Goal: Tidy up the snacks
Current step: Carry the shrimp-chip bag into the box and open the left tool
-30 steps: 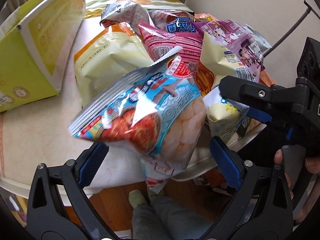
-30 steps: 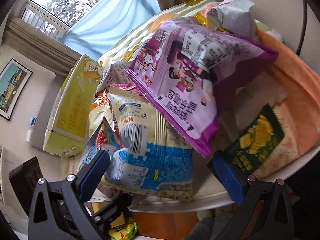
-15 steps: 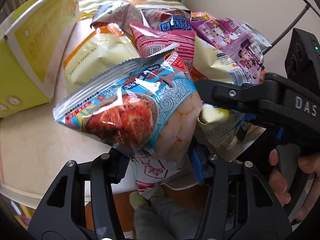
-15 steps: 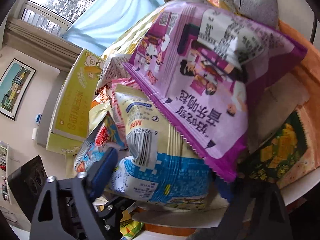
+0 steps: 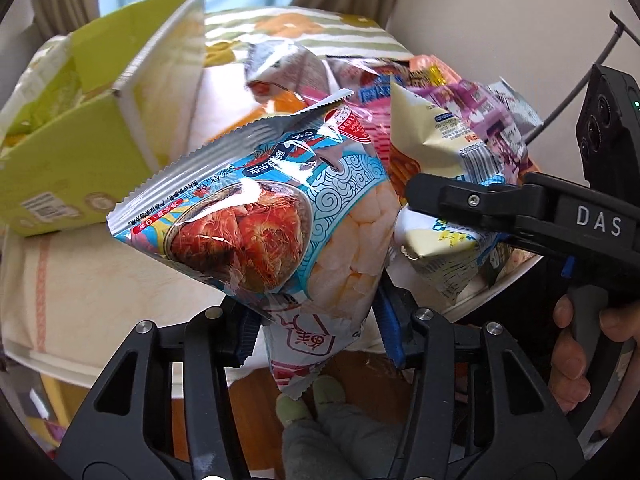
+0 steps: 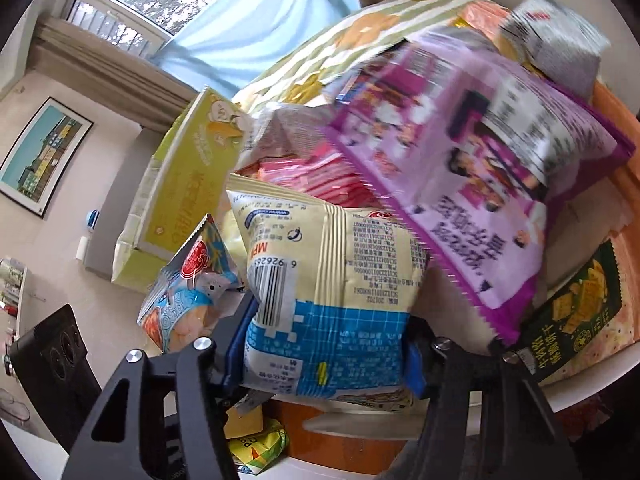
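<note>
The left gripper (image 5: 316,332) has its jaws pinching the lower end of a glossy blue-and-silver snack bag printed with a red crab dish (image 5: 272,220) — puffed, saw-toothed along its top seal, held above the pale bench (image 5: 80,280). The right gripper (image 6: 324,356) is closing its jaws on a cream-and-blue crinkled snack packet (image 6: 332,292) at the pile's front edge — barcode facing up.
</note>
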